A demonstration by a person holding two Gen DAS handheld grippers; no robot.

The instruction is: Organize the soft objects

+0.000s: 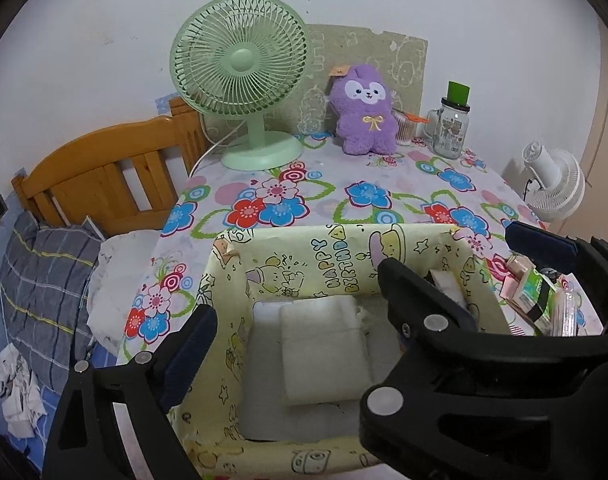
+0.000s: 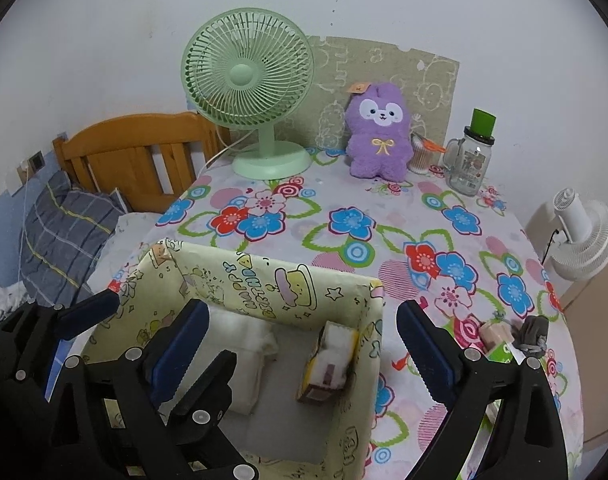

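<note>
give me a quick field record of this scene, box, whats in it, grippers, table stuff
box: yellow "happy birthday" box, open top, on floral tablecloth
contents: folded white cloth on the floor; small yellow packet against the right wall
left gripper: open, empty, over the box
right gripper: open, empty, straddling the box's right wall
table back: green fan, purple plush, glass jar
beside table: white fan, wooden headboard

Purple plush toy (image 1: 366, 110), flowered tablecloth (image 1: 384, 184)
</note>
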